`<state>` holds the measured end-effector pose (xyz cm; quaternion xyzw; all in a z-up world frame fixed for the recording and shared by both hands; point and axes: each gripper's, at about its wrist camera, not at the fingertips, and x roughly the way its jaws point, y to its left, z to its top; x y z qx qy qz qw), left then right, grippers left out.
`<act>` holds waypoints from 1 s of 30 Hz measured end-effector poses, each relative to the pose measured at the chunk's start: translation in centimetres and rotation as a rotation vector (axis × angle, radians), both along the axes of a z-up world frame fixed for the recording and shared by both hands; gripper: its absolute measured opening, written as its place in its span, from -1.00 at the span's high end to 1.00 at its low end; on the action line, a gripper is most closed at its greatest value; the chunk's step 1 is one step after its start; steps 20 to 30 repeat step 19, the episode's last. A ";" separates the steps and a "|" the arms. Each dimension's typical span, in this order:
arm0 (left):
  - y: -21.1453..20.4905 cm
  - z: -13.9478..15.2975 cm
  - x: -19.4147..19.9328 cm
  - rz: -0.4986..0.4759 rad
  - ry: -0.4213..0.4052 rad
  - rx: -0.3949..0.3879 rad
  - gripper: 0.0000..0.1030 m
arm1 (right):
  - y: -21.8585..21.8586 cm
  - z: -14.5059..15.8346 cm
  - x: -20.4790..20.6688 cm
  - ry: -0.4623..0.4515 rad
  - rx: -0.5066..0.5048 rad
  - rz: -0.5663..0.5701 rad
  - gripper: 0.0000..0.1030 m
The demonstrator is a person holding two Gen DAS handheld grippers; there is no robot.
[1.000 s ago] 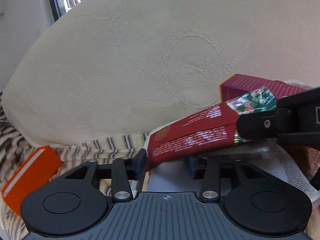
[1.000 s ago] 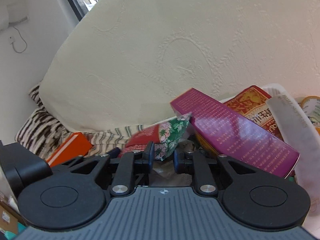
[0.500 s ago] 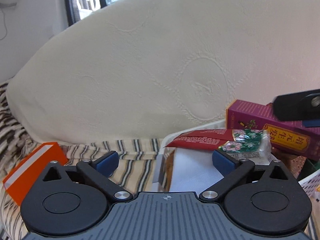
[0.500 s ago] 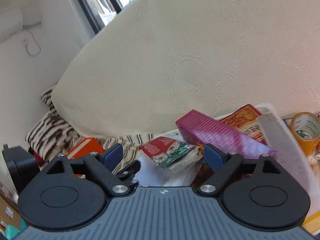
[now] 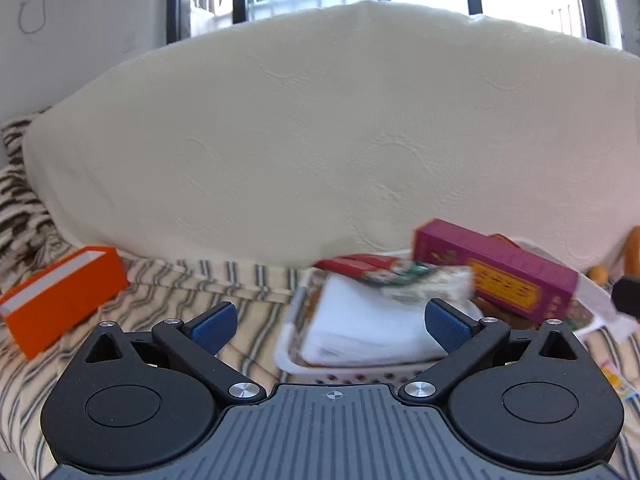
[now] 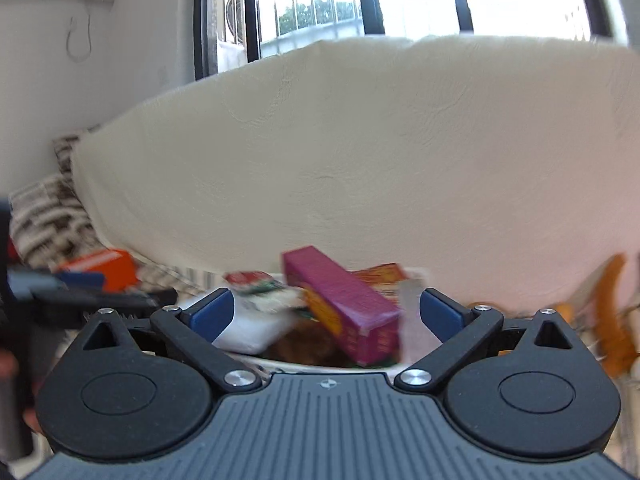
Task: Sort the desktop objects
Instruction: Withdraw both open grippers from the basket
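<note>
A white basket (image 5: 352,370) on the striped cloth holds a folded white towel (image 5: 360,328), a red and green snack packet (image 5: 384,274) lying on top, and a long magenta box (image 5: 496,268). My left gripper (image 5: 330,322) is open and empty, raised just in front of the basket. My right gripper (image 6: 326,316) is open and empty, also back from the basket. In the blurred right wrist view the magenta box (image 6: 344,304) and the packet (image 6: 256,282) show between its fingers. The left gripper's black arm (image 6: 80,302) shows at the left.
An orange box (image 5: 60,296) lies on the striped cloth at the left. A large cream pillow (image 5: 320,152) stands behind everything, with a window above. Orange objects (image 6: 608,320) lie at the far right. A loose packet (image 5: 618,380) lies right of the basket.
Both grippers let go of the snack packet, which now lies in the basket. Both opened wide and pulled back and up from the basket.
</note>
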<state>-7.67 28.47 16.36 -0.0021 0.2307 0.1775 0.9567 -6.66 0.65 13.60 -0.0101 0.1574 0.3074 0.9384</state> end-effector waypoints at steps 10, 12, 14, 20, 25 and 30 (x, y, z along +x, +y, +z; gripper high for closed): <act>-4.9 -1.0 -1.4 -0.018 0.011 0.002 -1.00 | 1.3 -3.1 -0.9 -0.072 -0.186 -0.086 -0.94; -5.6 -1.5 -1.4 -0.021 0.012 -0.002 -1.00 | 1.3 -3.5 -1.0 -0.079 -0.208 -0.108 -0.94; -6.2 -1.9 -1.5 -0.014 0.010 -0.018 -1.00 | 1.2 -3.9 -1.2 -0.069 -0.209 -0.129 -0.94; -7.1 -2.4 -1.9 0.005 0.013 -0.052 -1.00 | 0.4 -4.2 -1.8 -0.058 -0.193 -0.157 -0.94; -7.1 -2.4 -1.9 0.005 0.013 -0.052 -1.00 | 0.4 -4.2 -1.8 -0.058 -0.193 -0.157 -0.94; -7.1 -2.4 -1.9 0.005 0.013 -0.052 -1.00 | 0.4 -4.2 -1.8 -0.058 -0.193 -0.157 -0.94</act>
